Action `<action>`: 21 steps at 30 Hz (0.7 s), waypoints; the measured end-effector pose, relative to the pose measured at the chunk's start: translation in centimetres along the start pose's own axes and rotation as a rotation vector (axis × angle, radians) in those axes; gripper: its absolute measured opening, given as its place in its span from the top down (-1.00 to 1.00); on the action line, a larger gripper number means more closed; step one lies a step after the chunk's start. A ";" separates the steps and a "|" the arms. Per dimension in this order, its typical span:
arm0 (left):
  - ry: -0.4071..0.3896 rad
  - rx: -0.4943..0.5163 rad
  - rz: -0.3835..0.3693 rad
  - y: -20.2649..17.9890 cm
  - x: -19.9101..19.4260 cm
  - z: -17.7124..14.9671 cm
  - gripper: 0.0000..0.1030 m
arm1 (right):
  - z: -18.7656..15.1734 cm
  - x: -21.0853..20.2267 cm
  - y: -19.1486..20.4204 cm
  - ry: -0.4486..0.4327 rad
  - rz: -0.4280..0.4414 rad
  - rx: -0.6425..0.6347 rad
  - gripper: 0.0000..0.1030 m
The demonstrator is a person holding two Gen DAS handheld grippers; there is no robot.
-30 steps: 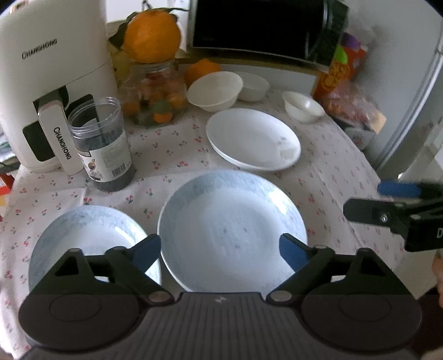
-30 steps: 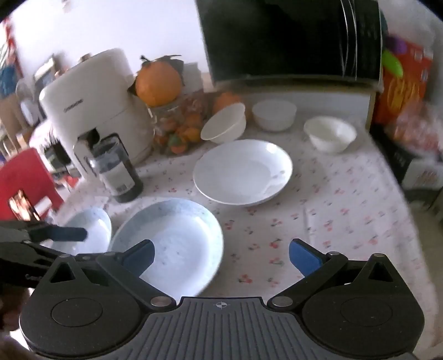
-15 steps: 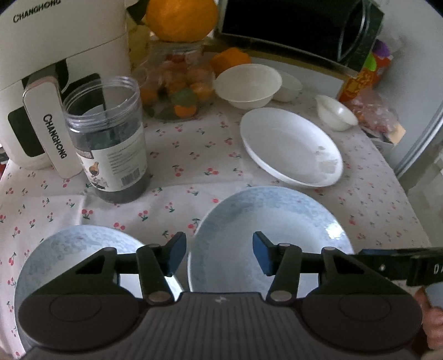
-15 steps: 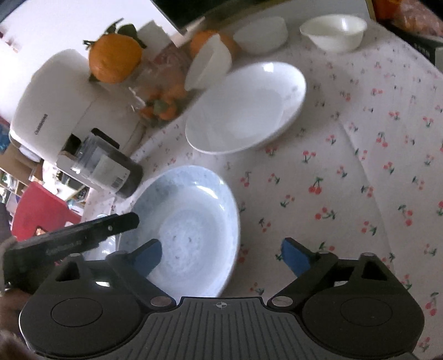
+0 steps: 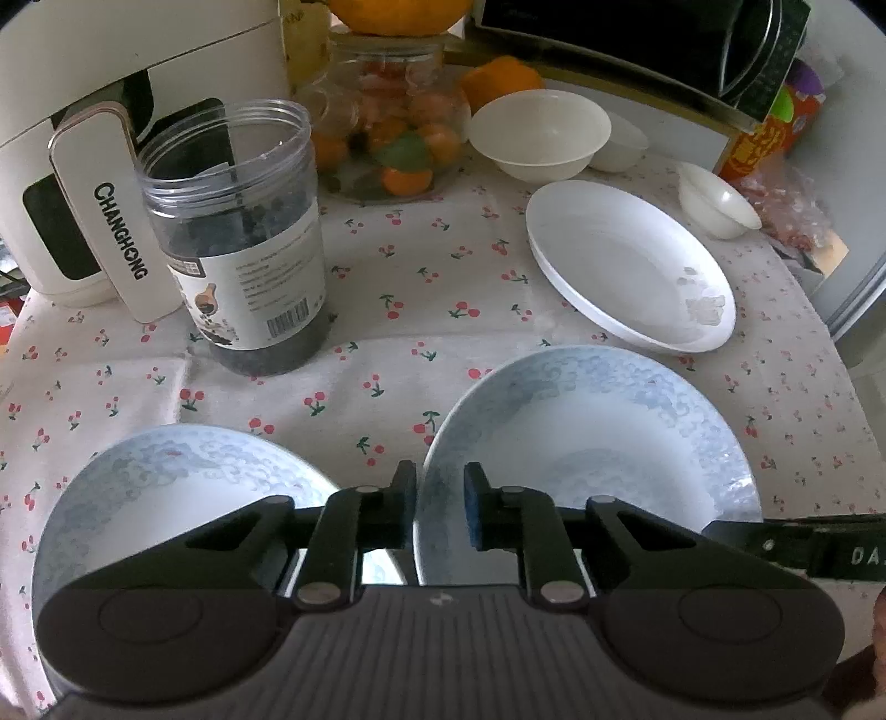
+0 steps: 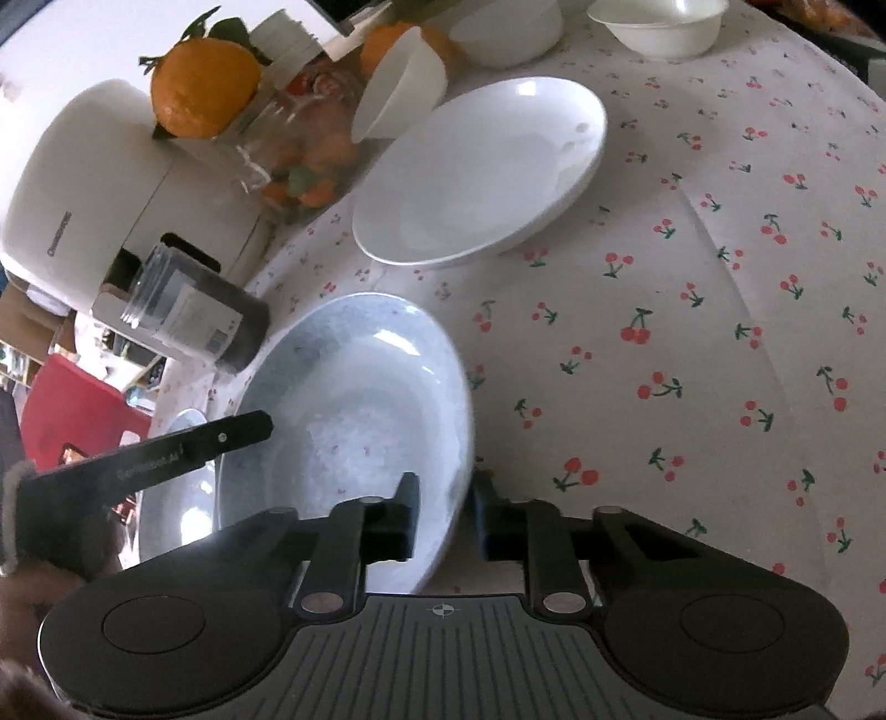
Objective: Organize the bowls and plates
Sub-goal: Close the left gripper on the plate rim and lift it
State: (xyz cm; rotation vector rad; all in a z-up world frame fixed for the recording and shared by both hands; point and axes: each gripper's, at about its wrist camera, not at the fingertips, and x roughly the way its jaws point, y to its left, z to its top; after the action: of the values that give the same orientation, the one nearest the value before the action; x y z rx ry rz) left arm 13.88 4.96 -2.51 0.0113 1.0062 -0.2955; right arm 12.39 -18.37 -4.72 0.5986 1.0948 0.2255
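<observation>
A large pale blue plate (image 5: 592, 443) lies at the near middle of the cherry-print table; it also shows in the right wrist view (image 6: 354, 421). My left gripper (image 5: 440, 507) is shut on its near left rim. My right gripper (image 6: 443, 512) is shut on its near right rim. A second pale blue plate (image 5: 183, 482) lies just left of it. A white plate (image 5: 626, 266) sits farther back, with three white bowls behind it: a large one (image 5: 540, 133), a small one (image 5: 714, 199), and one (image 5: 620, 149) partly hidden.
A dark-filled clear jar (image 5: 243, 243) stands at the left, beside a white Changhong appliance (image 5: 88, 155). A glass jar of small oranges (image 5: 393, 133) and a microwave (image 5: 637, 44) stand at the back. Snack bags (image 5: 786, 144) are at the far right.
Both grippers moved down to the large blue plate and closed from wide open onto its rim, left gripper on the left side, right gripper on the right side.
</observation>
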 end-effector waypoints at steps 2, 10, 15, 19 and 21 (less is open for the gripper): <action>0.002 0.003 -0.002 -0.1 0.0 -0.1 0.72 | 0.1 -0.2 -0.3 -0.001 0.001 0.009 0.72; 0.025 0.034 -0.037 -2.1 0.2 -0.6 0.73 | 1.4 -1.8 -1.8 -0.040 -0.024 0.044 0.72; 0.034 0.040 -0.068 -3.8 0.6 -0.6 0.73 | 2.5 -2.9 -3.5 -0.063 -0.040 0.078 0.72; 0.039 0.047 -0.093 -5.1 1.0 -0.5 0.73 | 3.4 -3.4 -4.8 -0.081 -0.064 0.097 0.72; 0.045 0.047 -0.100 -5.8 1.2 -0.8 0.73 | 3.9 -3.6 -5.5 -0.082 -0.066 0.105 0.72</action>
State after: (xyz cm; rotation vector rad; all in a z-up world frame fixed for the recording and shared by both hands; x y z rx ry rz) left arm 12.38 -0.78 -3.15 0.0100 1.0464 -0.4116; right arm 13.59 -25.84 -3.78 0.6585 1.0497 0.0856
